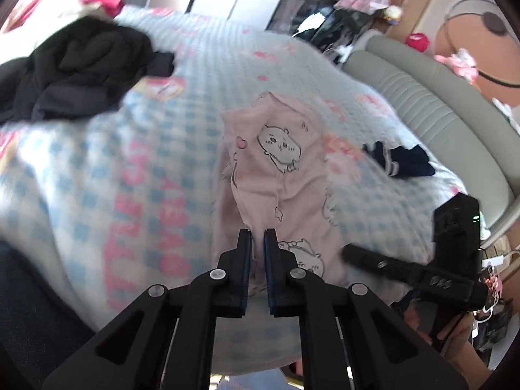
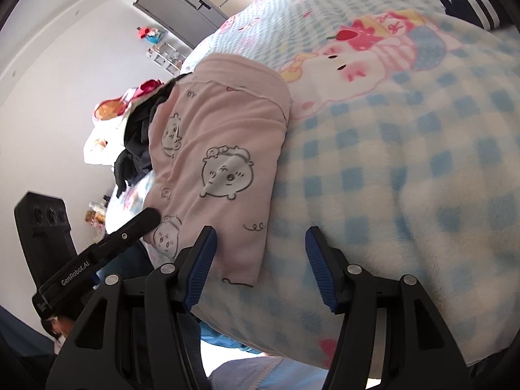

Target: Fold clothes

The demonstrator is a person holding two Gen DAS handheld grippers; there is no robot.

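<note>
At the left wrist view's upper left lies a crumpled pile of black clothes [image 1: 74,68], at its centre my left tongs [image 1: 257,235] pinch the pink cartoon-printed cotton garment [image 1: 279,169] on the blue-checked fleece blanket [image 1: 97,169], while my right tongs [image 2: 260,239] hover spread over its folded corner.

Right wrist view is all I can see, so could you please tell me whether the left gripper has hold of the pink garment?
Observer: Yes. In the left wrist view the left gripper has its jaws nearly together, with a fold of the pink garment pinched between them.
Operator: Thank you. Is the dark pile of clothes touching that garment?
Observer: No. The dark pile lies apart from it, with bare checked blanket between them.
</note>
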